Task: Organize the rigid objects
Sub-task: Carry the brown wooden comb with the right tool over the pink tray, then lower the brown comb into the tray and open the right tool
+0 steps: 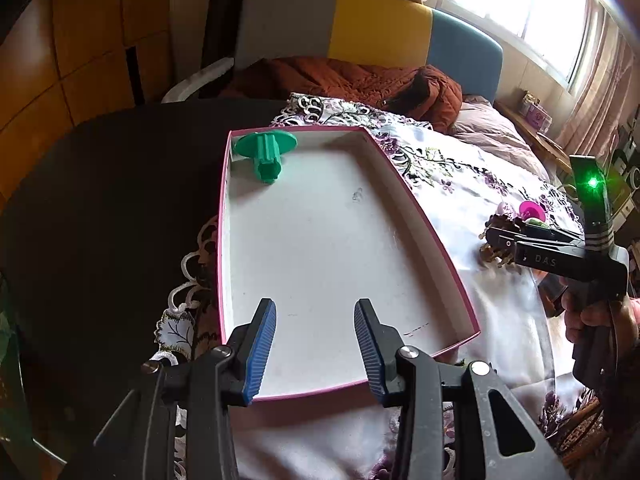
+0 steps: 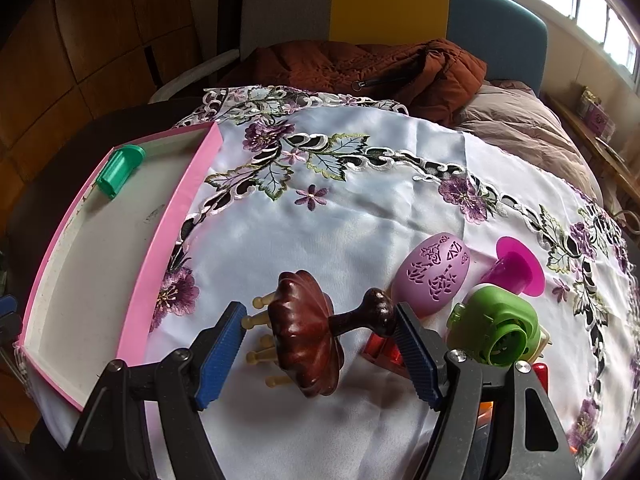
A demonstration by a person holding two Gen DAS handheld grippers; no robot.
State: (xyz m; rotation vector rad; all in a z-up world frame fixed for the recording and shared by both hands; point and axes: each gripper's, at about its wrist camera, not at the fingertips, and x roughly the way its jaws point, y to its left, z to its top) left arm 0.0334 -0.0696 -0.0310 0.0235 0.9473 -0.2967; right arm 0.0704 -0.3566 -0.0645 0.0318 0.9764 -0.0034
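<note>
While the left tool (image 1: 315,344) hangs released over the near end of the pink-walled tray (image 1: 424,216), nothing sits between its blue pads; the green plunger-shaped piece (image 1: 266,154) already lies in the tray's far corner. Keep this tool clear of the tray wall so the next item can come in unobstructed.

From the right wrist view, the right tool (image 2: 320,344) straddles the dark wooden massager (image 2: 308,336), which lies on its side on the tabletop. One pad appears to touch its knob; the other stands apart, so no grip is made. Centre the pads on the narrow stem before closing.

An embroidered floral cloth (image 2: 360,208) covers the tabletop. A lilac egg (image 2: 430,270), magenta funnel (image 2: 518,266) and green fan-shaped piece (image 2: 498,328) wait nearby.
</note>
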